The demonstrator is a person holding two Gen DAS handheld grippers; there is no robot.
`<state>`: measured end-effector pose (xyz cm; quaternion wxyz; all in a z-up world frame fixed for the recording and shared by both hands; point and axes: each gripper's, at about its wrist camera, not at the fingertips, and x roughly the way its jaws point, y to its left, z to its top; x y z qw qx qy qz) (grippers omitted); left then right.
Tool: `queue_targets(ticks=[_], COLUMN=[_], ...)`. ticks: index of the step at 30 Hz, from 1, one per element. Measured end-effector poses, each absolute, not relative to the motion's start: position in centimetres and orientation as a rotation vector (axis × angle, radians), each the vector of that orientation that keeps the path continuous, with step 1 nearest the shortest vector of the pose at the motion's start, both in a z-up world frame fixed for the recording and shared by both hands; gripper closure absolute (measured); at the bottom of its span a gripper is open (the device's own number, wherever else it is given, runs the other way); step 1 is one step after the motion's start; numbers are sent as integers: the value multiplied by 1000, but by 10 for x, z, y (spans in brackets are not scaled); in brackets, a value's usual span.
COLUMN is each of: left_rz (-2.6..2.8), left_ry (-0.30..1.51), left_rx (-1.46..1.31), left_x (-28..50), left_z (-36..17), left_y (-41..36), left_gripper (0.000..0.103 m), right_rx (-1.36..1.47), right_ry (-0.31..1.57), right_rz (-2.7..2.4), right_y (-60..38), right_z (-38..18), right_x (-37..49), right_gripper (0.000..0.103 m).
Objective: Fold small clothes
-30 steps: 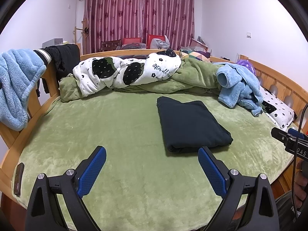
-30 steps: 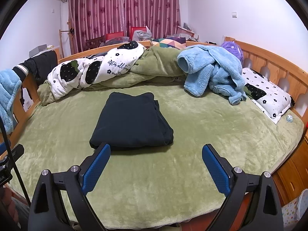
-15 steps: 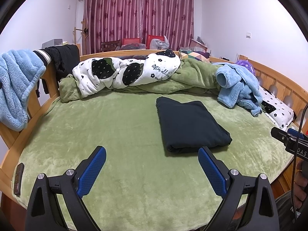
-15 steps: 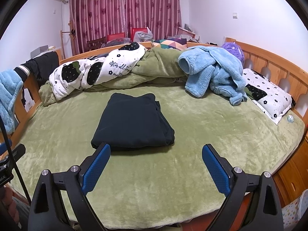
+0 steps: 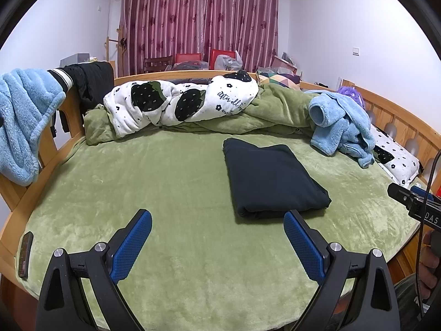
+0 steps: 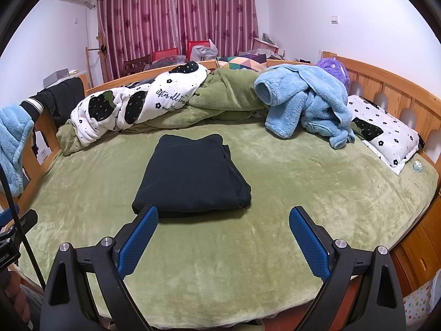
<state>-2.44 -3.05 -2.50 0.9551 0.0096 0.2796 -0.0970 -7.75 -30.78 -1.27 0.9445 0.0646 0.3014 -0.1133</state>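
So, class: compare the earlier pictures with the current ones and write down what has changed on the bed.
Almost nothing. Both views drift very slightly; nothing was grasped or released. The folded dark garment lies as before on the green blanket, and the left hand-held gripper and right hand-held gripper stay open and empty.

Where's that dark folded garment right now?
The dark folded garment lies flat on the green bedspread, mid-bed, just beyond both open grippers, with the white strawberry-print quilt behind it and the blue fleece to its right.

Bright, even light; fisheye-warped edges
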Motion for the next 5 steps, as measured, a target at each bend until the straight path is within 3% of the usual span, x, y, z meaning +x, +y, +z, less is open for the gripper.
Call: queue_targets(ticks=[5], left_rz=[-200], left_ry=[570], left_rx=[18], left_x=[-24], left_z=[-25], left_y=[-31], left_gripper=[6], right_rx=[126], right_ry=[612], right_rz=[-233], right_y=[-305], right_z=[-12], right_x=[-77], right_gripper=[8])
